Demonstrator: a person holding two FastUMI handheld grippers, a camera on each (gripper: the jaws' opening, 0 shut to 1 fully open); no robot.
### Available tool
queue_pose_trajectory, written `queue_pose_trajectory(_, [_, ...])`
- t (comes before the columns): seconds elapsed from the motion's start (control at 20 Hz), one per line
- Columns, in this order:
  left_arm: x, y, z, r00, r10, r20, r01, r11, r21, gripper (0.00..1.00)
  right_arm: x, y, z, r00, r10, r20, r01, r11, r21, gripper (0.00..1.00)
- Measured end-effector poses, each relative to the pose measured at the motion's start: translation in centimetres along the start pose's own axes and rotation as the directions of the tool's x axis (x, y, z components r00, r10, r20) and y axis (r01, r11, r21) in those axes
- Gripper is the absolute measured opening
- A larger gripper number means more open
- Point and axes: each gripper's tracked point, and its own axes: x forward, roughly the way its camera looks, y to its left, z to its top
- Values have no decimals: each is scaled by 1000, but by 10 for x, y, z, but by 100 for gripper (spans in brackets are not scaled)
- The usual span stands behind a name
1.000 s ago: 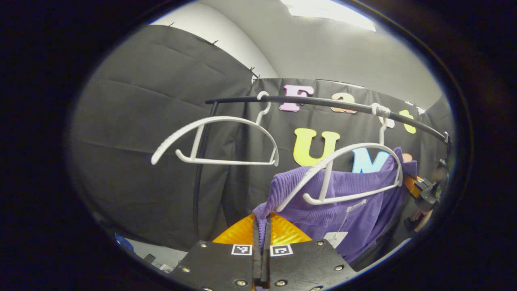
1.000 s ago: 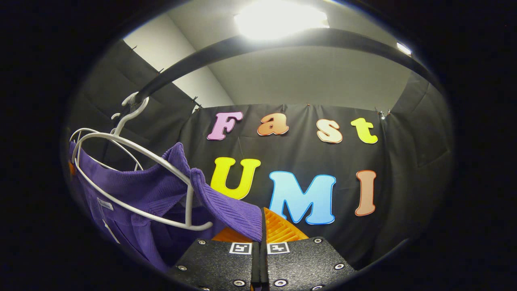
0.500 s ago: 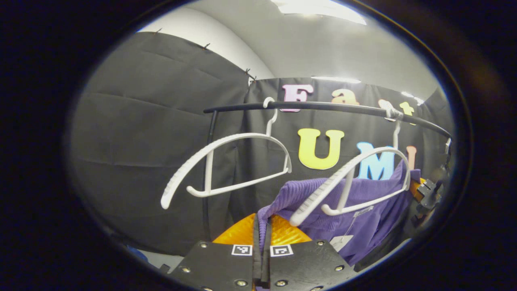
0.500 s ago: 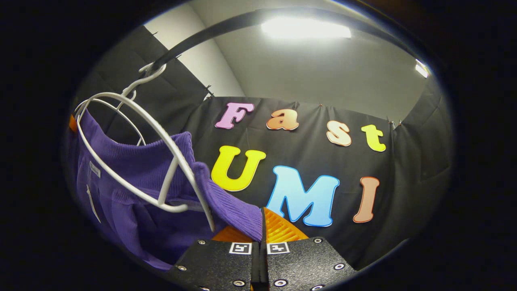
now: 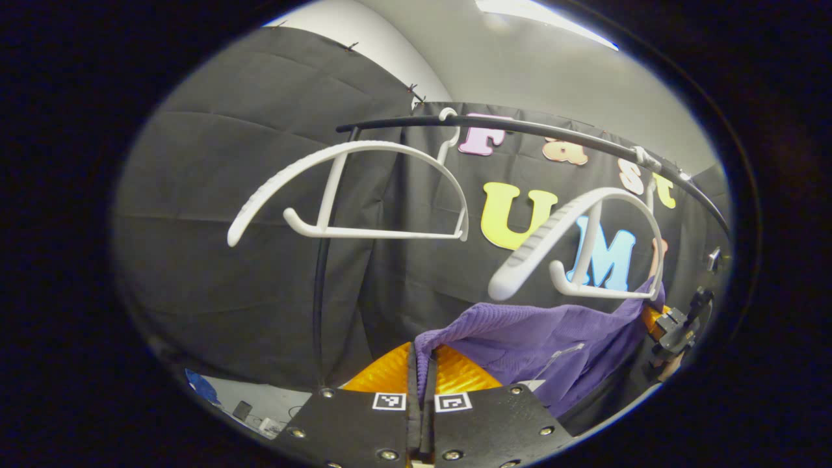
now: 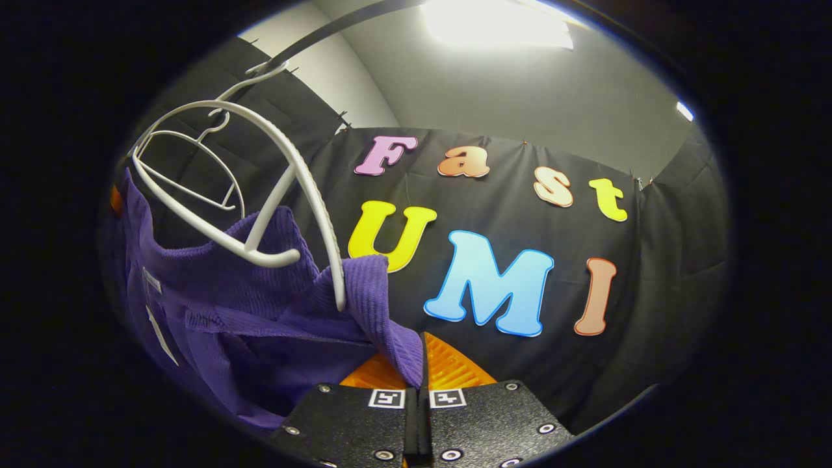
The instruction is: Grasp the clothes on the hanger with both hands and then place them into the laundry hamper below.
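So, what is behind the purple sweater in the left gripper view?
Behind the purple sweater hangs the black cloth wall, and at its far end the right gripper peeks out. The wall's lower part is covered by the sweater.

Ribbed knit purple sweater (image 5: 520, 338); smooth matt white plastic hangers (image 5: 351, 188); dark, faintly glossy rail (image 5: 520, 127); creased matt backdrop cloth (image 5: 227, 195).

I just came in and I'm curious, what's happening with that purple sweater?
A person holds two grippers, and both are pinched shut on the purple sweater. The left gripper grips one edge, the right gripper the other. The sweater sags below the white hanger, which hangs on the black rail. One hanger tip still touches it.
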Motion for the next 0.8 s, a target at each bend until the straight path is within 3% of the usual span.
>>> queue_pose_trajectory(0.1, [-13,-1,-5,1000,-11,-6,11,1000,-20,6,-13,4,-11,999,0,-35,0,1000,13,0])
queue_pose_trajectory(0.15, [-21,-3,-7,1000,-22,-3,22,999,-24,1,-23,6,-15,999,1,-49,0,1000,22,0])
queue_pose_trajectory(0.35, [-57,-6,-12,998,-57,-2,57,998,11,1,-74,15,-9,998,-11,-68,12,1000,12,0])
queue_pose_trajectory(0.4, [-66,-8,-11,997,-73,-2,73,997,19,6,-86,19,-3,997,-16,-69,16,1000,5,0])
queue_pose_trajectory(0.45, [-78,-10,-7,996,-91,-2,91,995,37,1,-101,23,5,998,-19,-67,19,1000,1,0])
queue_pose_trajectory(0.55, [-99,-16,5,991,-137,8,136,987,87,5,-128,31,28,998,-35,-53,35,999,-7,0])
queue_pose_trajectory(0.6, [-109,-20,13,986,-166,10,164,981,102,1,-144,37,41,998,-41,-46,41,999,-8,0])
queue_pose_trajectory(0.8, [-152,-44,29,953,-303,-7,302,947,108,1,-203,74,93,998,-52,-35,53,998,20,0])
